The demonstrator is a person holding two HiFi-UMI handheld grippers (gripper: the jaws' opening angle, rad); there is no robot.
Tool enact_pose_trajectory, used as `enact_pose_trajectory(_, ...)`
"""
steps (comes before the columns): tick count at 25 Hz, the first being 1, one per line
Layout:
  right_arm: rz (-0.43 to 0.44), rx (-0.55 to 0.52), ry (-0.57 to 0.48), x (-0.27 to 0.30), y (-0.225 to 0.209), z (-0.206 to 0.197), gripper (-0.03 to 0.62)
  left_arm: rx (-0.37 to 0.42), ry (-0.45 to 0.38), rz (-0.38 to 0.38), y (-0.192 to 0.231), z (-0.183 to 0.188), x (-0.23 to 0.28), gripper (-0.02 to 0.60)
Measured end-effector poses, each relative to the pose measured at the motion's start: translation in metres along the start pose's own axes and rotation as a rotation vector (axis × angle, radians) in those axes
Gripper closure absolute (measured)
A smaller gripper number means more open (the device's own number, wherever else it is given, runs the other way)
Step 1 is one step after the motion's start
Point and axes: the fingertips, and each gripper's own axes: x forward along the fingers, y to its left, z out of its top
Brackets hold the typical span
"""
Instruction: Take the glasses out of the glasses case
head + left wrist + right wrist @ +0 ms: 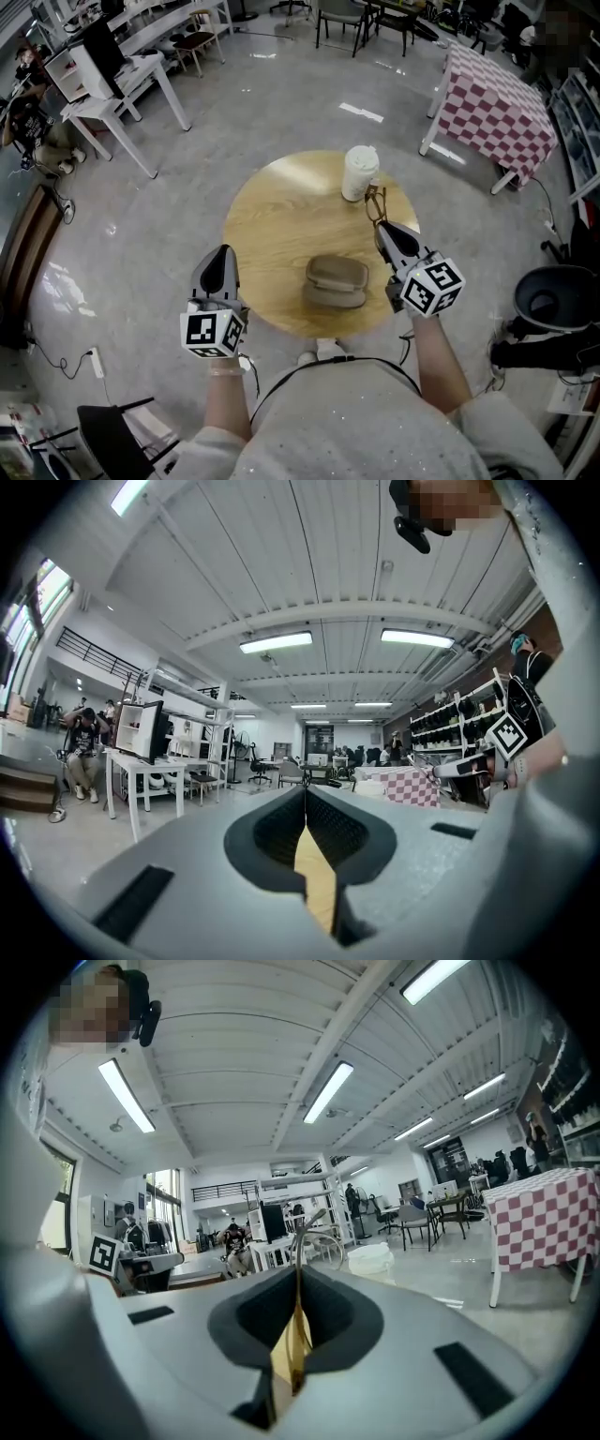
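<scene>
A tan glasses case (336,281) lies on the round wooden table (272,216), near its front edge. My right gripper (382,228) is shut on the thin-framed glasses (375,204), holding them above the table to the right of the case and just in front of a white cup (359,173). In the right gripper view a wire temple rises from the closed jaws (298,1269) to the glasses rims (317,1241). My left gripper (222,251) hovers at the table's left front edge, shut and holding nothing (305,794).
White desks (122,84) stand at the far left, and a table with a checkered cloth (497,112) at the far right. A black bin (553,300) is on the floor to the right. Chairs stand at the back.
</scene>
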Motion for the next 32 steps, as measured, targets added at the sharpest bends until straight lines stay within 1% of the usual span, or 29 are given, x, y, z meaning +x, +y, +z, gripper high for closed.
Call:
enact_pose_trajectory(9,-0.012,0.025,-0.040,-0.0033,-0.0036,0.0061,0.576,-0.002,-0.005,0.005,0.0011,-0.0002,-0.0017,0.577)
enact_pose_trajectory(32,-0.031,0.063,-0.071,-0.0040,-0.0091,0.0077,0.576,-0.013,0.015,0.012,0.0045,-0.0072,-0.0032,0.577)
